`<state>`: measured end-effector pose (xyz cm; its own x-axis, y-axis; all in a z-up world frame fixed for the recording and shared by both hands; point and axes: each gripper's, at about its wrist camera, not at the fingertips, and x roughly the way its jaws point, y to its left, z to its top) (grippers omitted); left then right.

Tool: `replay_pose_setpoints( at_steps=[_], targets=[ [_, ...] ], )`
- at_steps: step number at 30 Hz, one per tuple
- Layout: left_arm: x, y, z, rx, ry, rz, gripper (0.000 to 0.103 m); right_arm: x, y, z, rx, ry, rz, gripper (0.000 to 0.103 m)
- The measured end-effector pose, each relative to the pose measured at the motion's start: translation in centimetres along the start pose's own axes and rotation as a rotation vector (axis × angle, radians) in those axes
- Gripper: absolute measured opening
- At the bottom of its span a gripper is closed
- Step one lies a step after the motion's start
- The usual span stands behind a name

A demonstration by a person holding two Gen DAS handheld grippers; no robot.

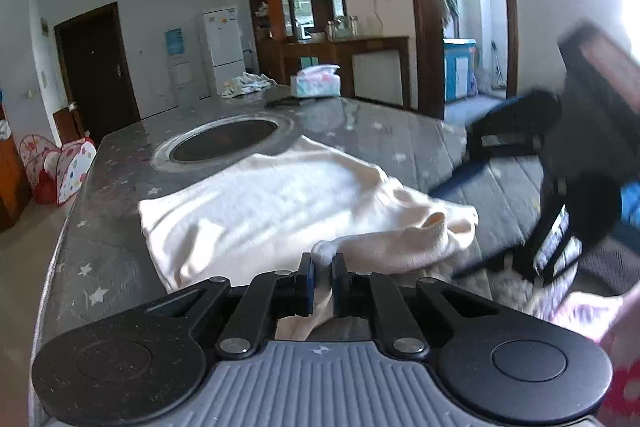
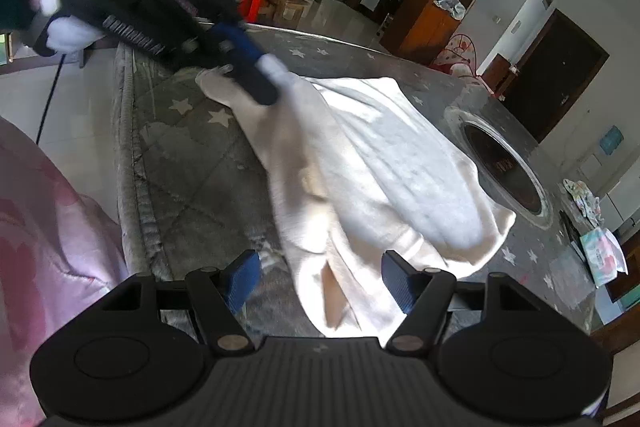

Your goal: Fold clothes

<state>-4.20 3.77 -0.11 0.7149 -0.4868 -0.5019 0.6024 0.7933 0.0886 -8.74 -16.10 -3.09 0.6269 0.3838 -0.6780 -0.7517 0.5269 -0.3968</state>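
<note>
A cream-white garment [image 1: 276, 211] lies partly folded on the grey star-patterned table [image 1: 100, 267]. My left gripper [image 1: 323, 267] is shut on a bunched corner of the garment at its near edge. In the right wrist view the garment [image 2: 392, 171] spreads across the table, and the left gripper [image 2: 262, 73] pinches its far corner. My right gripper [image 2: 320, 277] is open, its blue pads either side of the garment's near edge, which lies between them. In the left wrist view the right gripper [image 1: 516, 163] is a blurred dark shape at the right, above the table.
A round dark inset plate [image 1: 226, 143] sits in the table beyond the garment. A tissue pack [image 1: 316, 81], a dark flat object and a crumpled cloth [image 1: 246, 83] lie at the far end. Pink fabric [image 2: 44, 239] lies at the near left. A play tent stands on the floor.
</note>
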Motion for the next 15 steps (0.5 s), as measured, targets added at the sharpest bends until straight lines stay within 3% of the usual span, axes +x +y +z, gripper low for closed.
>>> replay_pose_setpoints(
  at_steps=[3,9,12,15],
  targets=[
    [0.5,0.8,0.6,-0.033,-0.007,-0.019,0.009,0.7,-0.4,0.3,0.023,-0.009,0.004,0.061],
    [0.7,1.1,0.2,-0.030,0.009,-0.037,0.011,2.0,-1.9,0.8,0.111,0.000,0.046,0.024],
    [0.1,0.6,-0.6,0.004,0.020,-0.030,0.014,2.1,-2.4,1.1,0.140,0.007,0.069,0.018],
    [-0.5,0.0,-1.6,0.040,0.028,-0.012,0.029,2.1,-2.8,1.2,0.157,0.007,0.080,0.017]
  ],
)
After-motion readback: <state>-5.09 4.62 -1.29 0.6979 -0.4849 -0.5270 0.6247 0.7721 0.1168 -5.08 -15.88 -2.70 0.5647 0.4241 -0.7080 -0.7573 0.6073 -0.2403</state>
